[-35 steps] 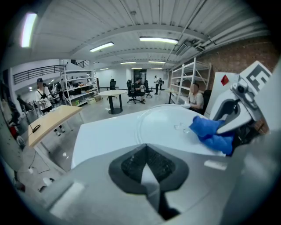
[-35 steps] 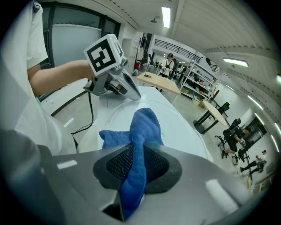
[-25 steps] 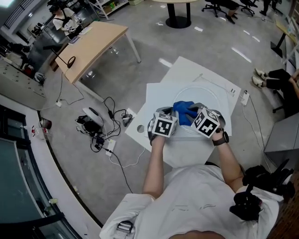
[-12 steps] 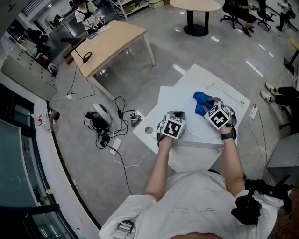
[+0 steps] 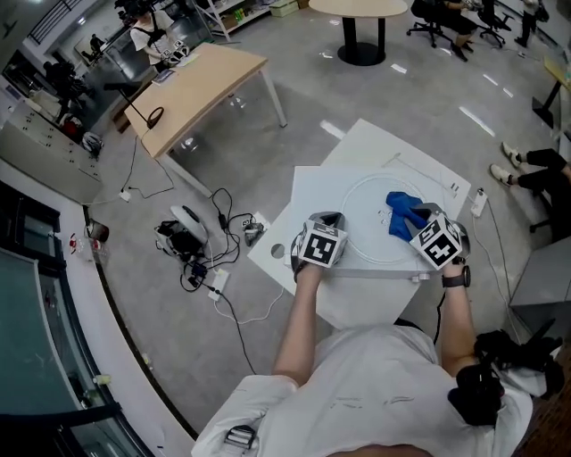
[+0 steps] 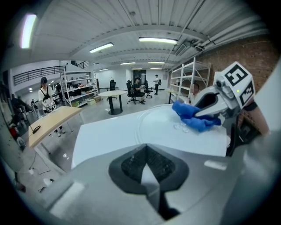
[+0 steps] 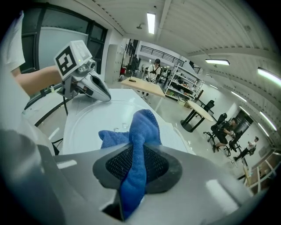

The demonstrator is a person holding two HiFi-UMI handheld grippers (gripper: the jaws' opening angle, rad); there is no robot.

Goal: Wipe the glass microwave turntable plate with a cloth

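The clear glass turntable plate (image 5: 368, 225) lies on a white board (image 5: 312, 192). My right gripper (image 5: 417, 220) is shut on a blue cloth (image 5: 403, 206), which is pressed on the plate's right part. In the right gripper view the cloth (image 7: 141, 127) runs between the pads and spreads onto the plate (image 7: 88, 127). My left gripper (image 5: 328, 218) sits at the plate's left rim, jaws closed with a pale sliver of the rim between them. From the left gripper view (image 6: 149, 184) the plate (image 6: 158, 125), the cloth (image 6: 193, 117) and the right gripper (image 6: 198, 115) show ahead.
A wooden desk (image 5: 192, 89) stands at the back left. Cables and small devices (image 5: 187, 236) lie on the floor left of the board. A power strip (image 5: 479, 202) lies at the right and a round table (image 5: 361, 22) stands far behind.
The right gripper has swept the blue cloth across the plate, from its left part over the far side to its right part. The left gripper stays at the left rim.
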